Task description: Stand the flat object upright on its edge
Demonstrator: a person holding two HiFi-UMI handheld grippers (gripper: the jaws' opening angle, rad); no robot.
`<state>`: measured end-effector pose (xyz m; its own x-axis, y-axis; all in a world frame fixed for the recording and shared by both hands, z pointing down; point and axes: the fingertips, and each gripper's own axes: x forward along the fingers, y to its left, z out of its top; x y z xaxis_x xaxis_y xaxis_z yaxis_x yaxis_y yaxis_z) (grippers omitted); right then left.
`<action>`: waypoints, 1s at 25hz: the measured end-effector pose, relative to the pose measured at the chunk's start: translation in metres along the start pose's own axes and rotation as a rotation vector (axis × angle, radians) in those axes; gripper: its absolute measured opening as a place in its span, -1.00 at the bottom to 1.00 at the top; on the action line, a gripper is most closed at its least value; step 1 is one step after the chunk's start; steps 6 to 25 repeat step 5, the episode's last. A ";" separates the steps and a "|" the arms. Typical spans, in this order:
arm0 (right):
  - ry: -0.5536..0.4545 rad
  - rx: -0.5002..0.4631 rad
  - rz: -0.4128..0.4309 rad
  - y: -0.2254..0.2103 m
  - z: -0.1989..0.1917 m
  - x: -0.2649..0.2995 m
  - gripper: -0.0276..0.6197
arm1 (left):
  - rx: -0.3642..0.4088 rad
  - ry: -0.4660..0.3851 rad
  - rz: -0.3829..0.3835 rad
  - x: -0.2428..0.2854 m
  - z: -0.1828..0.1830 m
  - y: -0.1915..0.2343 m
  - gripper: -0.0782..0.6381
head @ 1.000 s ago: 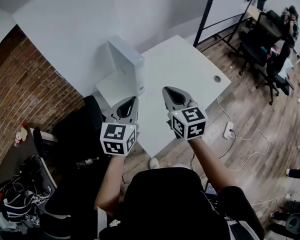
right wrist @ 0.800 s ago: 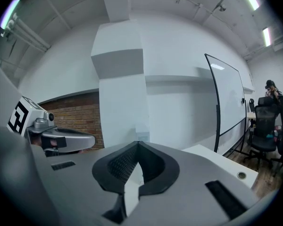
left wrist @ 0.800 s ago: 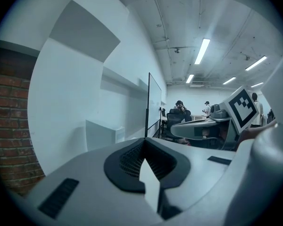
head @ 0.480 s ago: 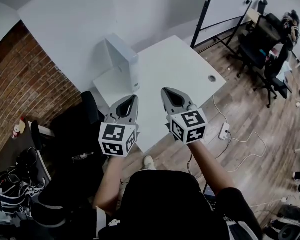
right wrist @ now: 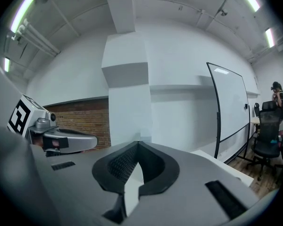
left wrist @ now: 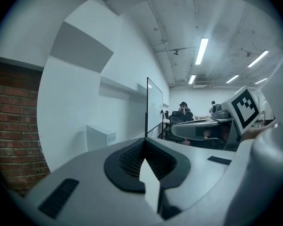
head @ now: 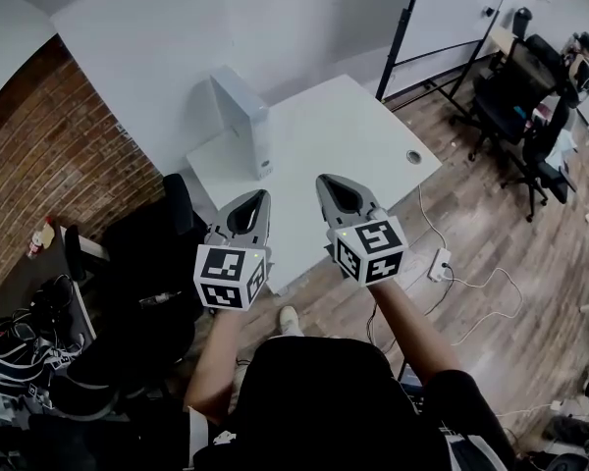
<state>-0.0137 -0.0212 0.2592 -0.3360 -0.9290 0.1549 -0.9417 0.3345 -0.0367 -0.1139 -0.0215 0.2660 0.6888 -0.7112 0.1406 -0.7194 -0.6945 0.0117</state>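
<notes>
The white bench [head: 353, 130] sits skewed in the head view, one corner far, one right, one near. Its far left side lies close to the white wall [head: 147, 57], and a brick wall [head: 49, 180] runs on the left. The right and near sides face open wooden floor [head: 491, 253], with a whiteboard [head: 442, 8] and office chairs [head: 515, 81] well apart at far right. A black chair [head: 152, 248] stands just left of the near corner. Most of the bench top is bare.

The flat object [head: 240, 116] is a white slab at the far left of the bench, near the wall. It stands upright on an edge with its broad faces vertical and a narrow end face turned toward the near right. From the left gripper view it [left wrist: 101, 136] shows one broad face and that narrow end; whether height or length is its longer side I cannot tell.

The left gripper [head: 263, 194] and right gripper [head: 324, 179] hover side by side above the bench's near edge, pointing toward the far side, well apart from the slab. The left gripper's fingers [left wrist: 127, 161] are pressed together with nothing between them. The right gripper's fingers [right wrist: 114, 166] are likewise closed and empty.
</notes>
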 end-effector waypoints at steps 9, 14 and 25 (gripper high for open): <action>-0.012 -0.004 0.016 0.002 0.005 -0.014 -0.79 | 0.009 -0.004 0.015 -0.008 0.004 -0.012 -0.75; -0.012 -0.004 0.016 0.002 0.005 -0.014 -0.79 | 0.009 -0.004 0.015 -0.008 0.004 -0.012 -0.75; -0.012 -0.004 0.016 0.002 0.005 -0.014 -0.79 | 0.009 -0.004 0.015 -0.008 0.004 -0.012 -0.75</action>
